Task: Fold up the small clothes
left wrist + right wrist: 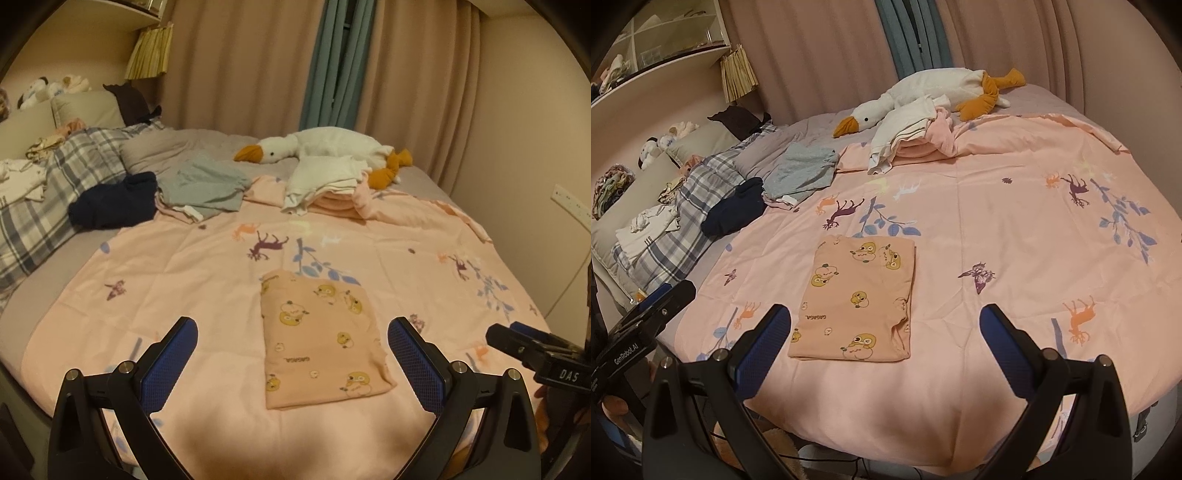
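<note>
One small peach garment (317, 339) printed with yellow cartoon figures lies folded into a flat rectangle on the pink bedspread (184, 266), near the bed's front edge. We hold the left gripper (291, 363) above the spread with its jaws spread wide, the folded piece lying between and beyond the blue pads (170, 365), touching neither. Our right gripper (884, 347) hovers likewise, jaws wide apart and holding nothing, the garment left of its centre. Only the right view shows the purple butterfly print (979, 275) beside the garment and the shelf unit (665, 40); only the left shows the wall socket (570, 206). Farther back lie a grey garment (207, 184), a navy one (118, 199), a stack of folded clothes (325, 192) and a plush goose (325, 147).
</note>
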